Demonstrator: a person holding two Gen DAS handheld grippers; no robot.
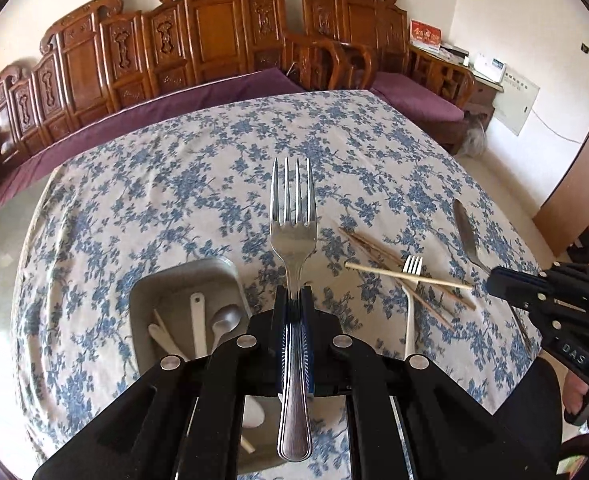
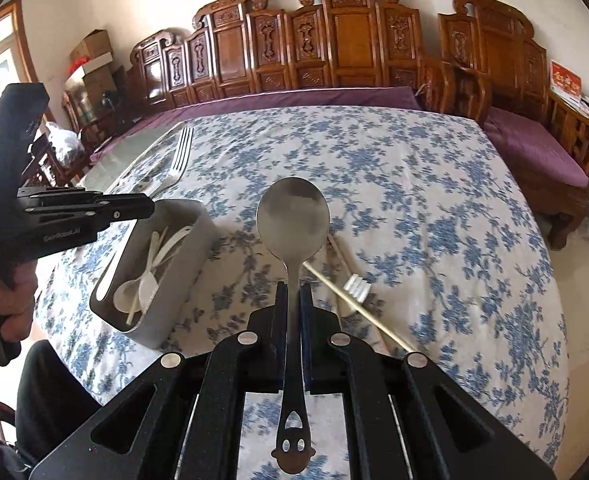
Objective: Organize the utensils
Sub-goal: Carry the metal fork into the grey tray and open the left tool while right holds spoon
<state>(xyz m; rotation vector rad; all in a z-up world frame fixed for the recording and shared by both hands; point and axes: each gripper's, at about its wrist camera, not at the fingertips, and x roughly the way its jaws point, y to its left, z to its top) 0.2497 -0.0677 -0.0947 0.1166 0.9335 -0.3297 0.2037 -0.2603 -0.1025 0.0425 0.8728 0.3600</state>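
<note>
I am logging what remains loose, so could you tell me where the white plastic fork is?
The white plastic fork lies on the tablecloth right of the grey tray, crossing the chopsticks, between the two grippers.

Grey bin (image 1: 182, 280) already crowded with white utensils (image 2: 150, 280), chopsticks (image 1: 410, 276) and a white fork (image 1: 410, 300) scattered just beside it (crossing one another), broad bare flowered tablecloth (image 2: 414, 200) beyond, carved wooden bench (image 2: 334, 48) walling the far edge.
</note>
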